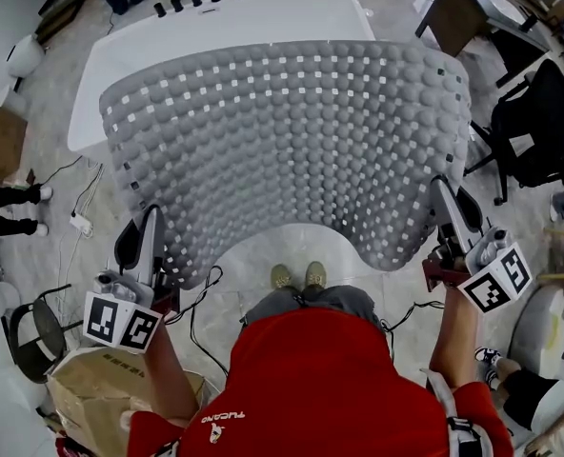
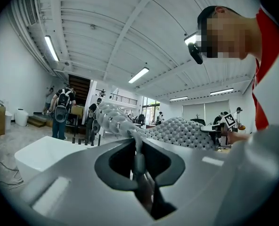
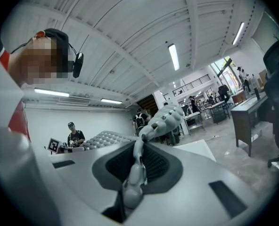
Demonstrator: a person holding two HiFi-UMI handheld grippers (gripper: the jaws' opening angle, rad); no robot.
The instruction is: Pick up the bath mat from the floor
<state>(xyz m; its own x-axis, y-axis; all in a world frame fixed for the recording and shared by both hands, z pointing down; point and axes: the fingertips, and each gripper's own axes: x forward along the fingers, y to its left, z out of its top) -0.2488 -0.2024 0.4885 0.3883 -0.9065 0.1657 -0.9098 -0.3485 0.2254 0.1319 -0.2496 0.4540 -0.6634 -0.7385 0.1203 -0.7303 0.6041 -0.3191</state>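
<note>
The grey bath mat (image 1: 292,150), covered in round bumps and small square holes, is held up off the floor and spread wide between both hands. My left gripper (image 1: 154,219) is shut on its near left edge and my right gripper (image 1: 443,190) is shut on its near right edge. In the left gripper view the bath mat's edge (image 2: 138,149) runs pinched between the jaws and the sheet stretches away toward the right gripper (image 2: 214,129). In the right gripper view the mat's edge (image 3: 137,161) is likewise clamped between the jaws. The mat hides the floor beneath it.
A white bathtub (image 1: 234,27) stands on the floor beyond the mat. A cardboard box (image 1: 101,388) sits at the lower left, cables (image 1: 82,208) trail at the left, and a black office chair (image 1: 539,131) and desk (image 1: 482,8) stand at the right. People (image 2: 61,112) stand farther off.
</note>
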